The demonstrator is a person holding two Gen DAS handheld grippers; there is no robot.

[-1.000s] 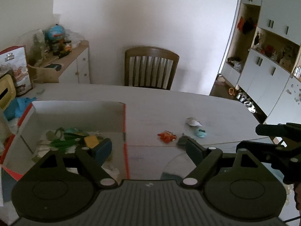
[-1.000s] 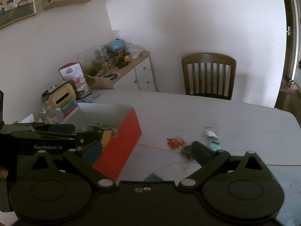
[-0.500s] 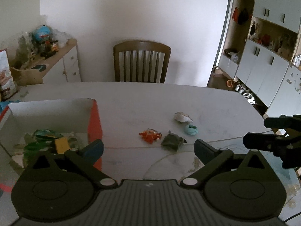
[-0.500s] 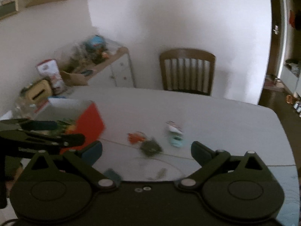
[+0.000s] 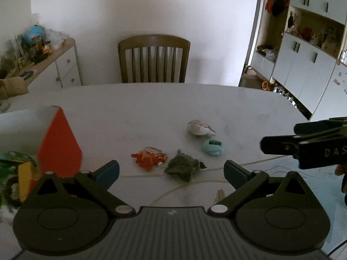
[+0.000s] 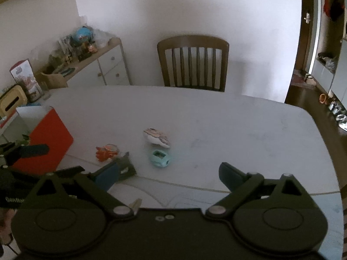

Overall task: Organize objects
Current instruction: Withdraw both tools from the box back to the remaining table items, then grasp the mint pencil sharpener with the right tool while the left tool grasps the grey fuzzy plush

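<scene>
- The left tool [image 5: 171, 170] has swung away from the red box [image 5: 59, 138]. A second ago its tips hung over the box's open top; now the box sits at the left edge of its view, and four small toys on the desk [image 5: 151, 108] lie straight ahead.
- Both tools are spread wide with nothing between the tips. That suggests a drop into the box is over and the next pickup is beginning.
- The right tool [image 6: 169, 174] has turned the same way: the box [image 6: 46, 138] has slid to its left, and the loose toys have moved to the centre-left of its view.
- Left on the desk are an orange toy [image 5: 149, 158], a dark green toy [image 5: 183, 166] just beside it, a pale blue toy [image 5: 213, 147] and a whitish shell-shaped toy [image 5: 200, 127] a little farther back.
- The box already holds green and yellow pieces [image 5: 21, 173], visible at the lower left of the left view.
- By my reading the sorting is partly done, with four toys to go. The dark green toy lies nearest the left tool's gap and looks the likely next target, though neither tool touches anything yet.
</scene>
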